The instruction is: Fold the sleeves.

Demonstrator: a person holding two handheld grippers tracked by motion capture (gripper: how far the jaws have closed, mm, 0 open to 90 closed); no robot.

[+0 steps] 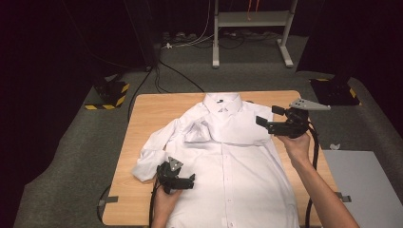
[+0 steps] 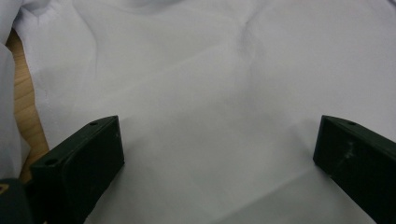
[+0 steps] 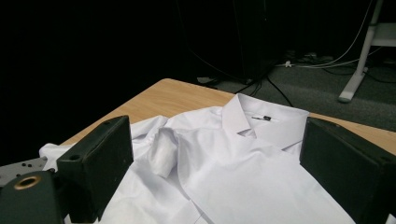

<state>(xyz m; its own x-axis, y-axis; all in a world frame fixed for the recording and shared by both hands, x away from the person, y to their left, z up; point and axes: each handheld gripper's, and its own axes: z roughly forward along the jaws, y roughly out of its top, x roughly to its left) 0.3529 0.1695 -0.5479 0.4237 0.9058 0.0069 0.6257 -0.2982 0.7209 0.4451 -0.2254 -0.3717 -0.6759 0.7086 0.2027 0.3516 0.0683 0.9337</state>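
A white button-up shirt (image 1: 233, 156) lies front up on the wooden table (image 1: 152, 111), its collar (image 1: 222, 100) at the far end. One sleeve is bunched at the left, with its cuff (image 1: 197, 133) folded onto the chest. My left gripper (image 1: 191, 180) hovers low over the shirt's left side, jaws wide apart above plain white cloth (image 2: 210, 84). Held above the shirt's right shoulder, my right gripper (image 1: 265, 124) is open too. The right gripper view looks between its jaws at the shirt (image 3: 233, 172), the collar (image 3: 261, 119) and the folded cuff (image 3: 163, 154).
Bare wood shows along the table's left side (image 2: 23, 102) and far edge (image 3: 177, 98). Beyond the table stand a white metal frame (image 1: 249, 19), floor cables (image 1: 176, 71) and two yellow-striped bases (image 1: 109, 95). A grey panel (image 1: 361, 180) lies at the right.
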